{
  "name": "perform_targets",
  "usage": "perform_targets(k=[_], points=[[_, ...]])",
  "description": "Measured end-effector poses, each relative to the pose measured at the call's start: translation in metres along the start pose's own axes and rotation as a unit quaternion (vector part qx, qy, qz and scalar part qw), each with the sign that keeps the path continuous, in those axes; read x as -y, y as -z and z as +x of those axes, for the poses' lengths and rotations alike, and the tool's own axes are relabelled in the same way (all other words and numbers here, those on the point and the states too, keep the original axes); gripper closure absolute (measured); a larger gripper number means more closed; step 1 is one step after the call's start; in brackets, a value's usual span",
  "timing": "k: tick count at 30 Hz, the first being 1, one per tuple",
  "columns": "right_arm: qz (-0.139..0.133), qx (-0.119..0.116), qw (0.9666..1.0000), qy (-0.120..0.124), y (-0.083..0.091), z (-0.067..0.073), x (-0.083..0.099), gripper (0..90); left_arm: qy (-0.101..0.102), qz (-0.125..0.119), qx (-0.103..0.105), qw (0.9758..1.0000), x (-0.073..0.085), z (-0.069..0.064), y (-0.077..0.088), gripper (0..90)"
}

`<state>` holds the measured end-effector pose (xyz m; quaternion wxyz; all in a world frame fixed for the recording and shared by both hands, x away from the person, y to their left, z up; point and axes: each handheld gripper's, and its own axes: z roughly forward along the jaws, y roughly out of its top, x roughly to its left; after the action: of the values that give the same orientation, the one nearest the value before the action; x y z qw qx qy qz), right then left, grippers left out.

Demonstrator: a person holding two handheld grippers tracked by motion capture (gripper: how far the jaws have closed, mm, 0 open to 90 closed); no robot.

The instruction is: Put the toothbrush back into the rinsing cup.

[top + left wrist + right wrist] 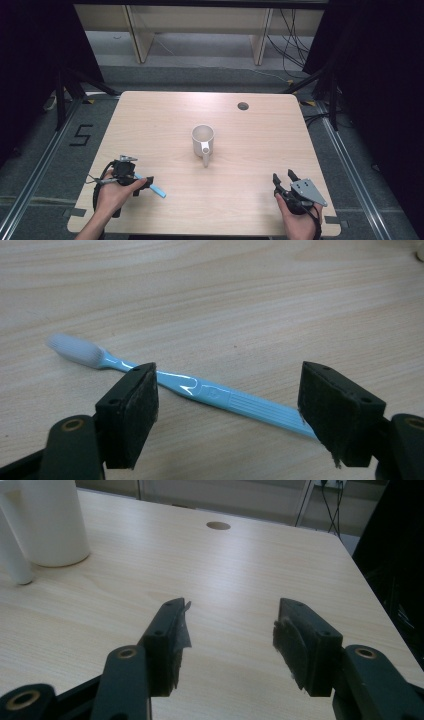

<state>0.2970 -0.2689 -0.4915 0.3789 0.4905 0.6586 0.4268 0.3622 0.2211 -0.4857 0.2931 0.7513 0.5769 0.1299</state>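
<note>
A light blue toothbrush (215, 394) lies flat on the wooden table, its white bristles (75, 349) at one end. My left gripper (227, 412) is open, its two pads straddling the handle without touching it. From above, that left gripper (141, 183) sits at the table's front left with the toothbrush (159, 191) poking out to its right. A white mug (203, 142) stands upright mid-table, handle toward me; it also appears as the mug (47, 522) at far left. My right gripper (284, 178) rests open at the front right, nothing between the fingers of the right gripper (231, 630).
The table (150, 125) has a round cable hole (243, 106) near its far right edge, seen too as the hole (218, 526). Black curtains hang on both sides, and wooden furniture legs and cables stand beyond the far edge.
</note>
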Motion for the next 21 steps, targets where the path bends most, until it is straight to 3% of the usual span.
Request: perform_targets(k=[1,2,6,8,10,11,14,15,16,17,18,19,21], points=[[-0.003,0.004,0.9999,0.009,0.0,-0.0014,0.0,46.7,0.002,0.001,-0.002,1.0,0.0,-0.0004,-0.0009,23.8],[-0.002,0.003,1.0,0.004,0.0004,-0.0008,-0.0003,46.7,-0.004,0.008,-0.003,1.0,-0.0002,0.0008,-0.0009,23.8],[0.002,0.003,0.9998,-0.019,0.0018,0.0026,-0.0004,46.7,0.004,0.005,-0.007,1.0,0.0008,0.0002,-0.0042,23.9],[-0.001,0.0,1.0,-0.004,0.0012,0.0002,-0.0007,46.7,0.004,0.008,-0.007,0.9999,0.0005,0.0019,-0.0046,23.9],[0.002,0.001,0.9998,-0.019,0.0016,0.0028,-0.0002,46.7,0.007,0.009,-0.011,0.9999,0.0001,0.002,-0.0045,23.9],[0.001,0.002,0.9999,-0.015,0.0012,0.0027,0.0,46.7,0.002,0.026,-0.01,0.9996,-0.0022,0.0033,-0.0033,23.8],[-0.001,0.002,1.0,0.0,0.0004,0.0013,0.0001,46.7,0.006,0.029,-0.01,0.9995,-0.003,0.0022,-0.0051,23.7],[-0.004,-0.008,0.9999,-0.011,-0.0008,0.0025,0.0003,46.7,0.006,0.029,-0.01,0.9995,-0.003,0.0022,-0.0051,23.7],[0.0,-0.001,0.9999,-0.014,0.0006,0.0042,-0.0001,46.8,0.007,0.037,-0.001,0.9993,-0.0038,0.0031,-0.0061,23.7],[-0.001,0.0,0.9999,-0.011,0.0009,0.0041,-0.0002,46.9,0.008,0.051,0.002,0.9987,-0.0055,0.0041,-0.0051,23.7],[-0.001,0.0,0.9999,-0.011,0.0009,0.0041,-0.0002,46.9,0.008,0.051,0.002,0.9987,-0.0055,0.0041,-0.0051,23.7],[-0.003,0.001,1.0,-0.007,0.0011,0.0038,-0.0008,47.0,0.02,0.048,-0.001,0.9986,-0.0057,0.0034,-0.0063,23.7],[-0.003,0.001,1.0,-0.006,0.0012,0.0033,-0.0009,47.0,0.017,0.055,-0.001,0.9983,-0.0077,0.0045,-0.0058,23.7]])
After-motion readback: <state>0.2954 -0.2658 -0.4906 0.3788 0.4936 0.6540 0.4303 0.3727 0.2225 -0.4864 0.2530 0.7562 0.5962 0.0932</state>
